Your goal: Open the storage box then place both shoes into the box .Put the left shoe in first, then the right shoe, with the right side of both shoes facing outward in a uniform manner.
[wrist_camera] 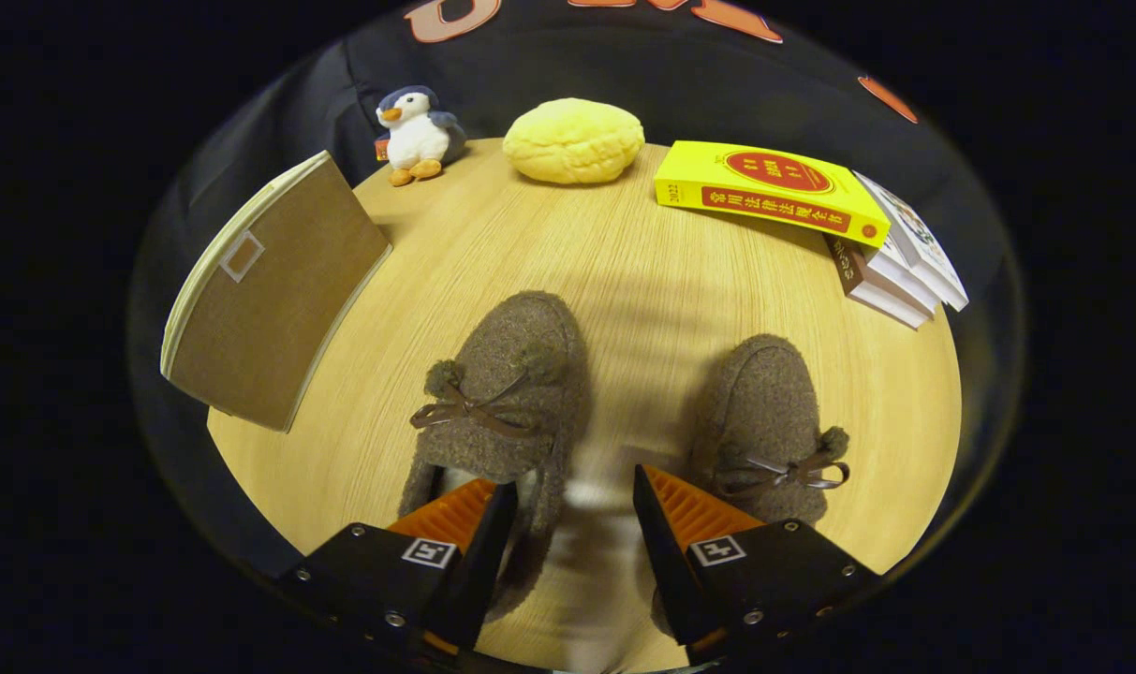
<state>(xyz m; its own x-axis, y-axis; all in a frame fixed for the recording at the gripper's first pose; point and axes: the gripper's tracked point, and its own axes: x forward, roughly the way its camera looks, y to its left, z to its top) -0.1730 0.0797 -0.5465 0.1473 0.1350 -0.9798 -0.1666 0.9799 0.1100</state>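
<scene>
Two brown fuzzy shoes with thin bows lie side by side on the round wooden table [624, 253], toes pointing away from me. The left shoe [507, 384] is just ahead of my left finger, whose tip sits over its heel opening. The right shoe [764, 402] lies ahead of my right finger, its heel hidden under that finger. My gripper [575, 479] is open, with only bare table in the gap between the shoes. The brown storage box [268, 300] with a cream rim stands to the left of the shoes, its flat face with a small label window showing no opening.
A penguin plush [416, 134] and a yellow bun-shaped cushion [573, 140] sit at the table's far edge. A yellow book [769, 192] lies on a stack of books [895, 271] at the far right. The box overhangs the table's left rim.
</scene>
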